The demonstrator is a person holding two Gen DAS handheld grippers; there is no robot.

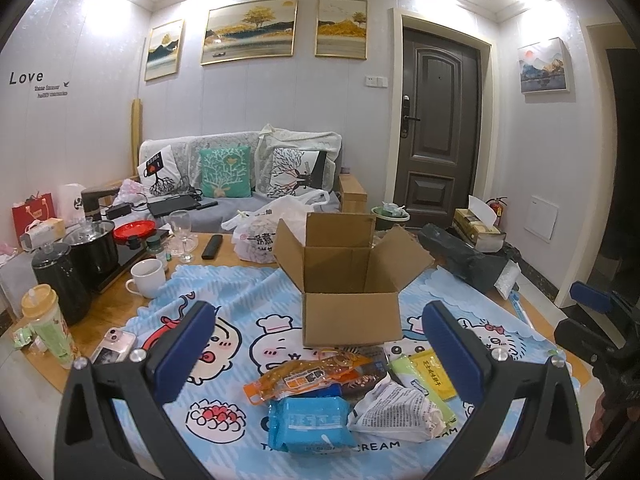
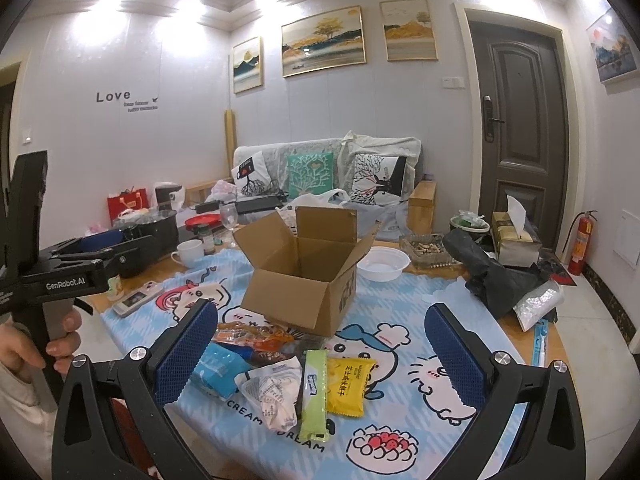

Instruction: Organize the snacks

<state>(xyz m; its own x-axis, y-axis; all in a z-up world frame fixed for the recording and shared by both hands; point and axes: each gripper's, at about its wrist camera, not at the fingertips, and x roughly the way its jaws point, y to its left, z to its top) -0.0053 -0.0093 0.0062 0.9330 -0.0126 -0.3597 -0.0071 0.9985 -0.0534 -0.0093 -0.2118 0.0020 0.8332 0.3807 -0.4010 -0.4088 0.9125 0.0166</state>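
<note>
Both sets of blue-padded fingers are spread wide with nothing between them: the left gripper [image 1: 320, 344] hangs over the near edge of the snack pile, and the right gripper [image 2: 320, 344] hovers just above the same heap from the other side. The snacks [image 1: 352, 388] lie in a loose cluster on the cartoon cloth [image 1: 224, 304], touching and partly overlapping. There is a blue pack [image 1: 310, 424], a clear orange-ended pouch [image 1: 304, 374] with something brownish inside, a crumpled white wrapper [image 1: 394, 408] with small print, a pale green bar [image 2: 314, 396] and a flat yellow packet [image 2: 349, 386]. A dark pack peeps out from under the pouch, too hidden to make out. Just behind the pile stands a cardboard box [image 1: 352, 280], all four flaps open. The cloth covers a wooden desk [image 1: 116, 300], where a white mug [image 1: 147, 278] and a phone [image 1: 114, 346] sit to the left, and a white bowl [image 2: 383, 265] rests beyond the box.
</note>
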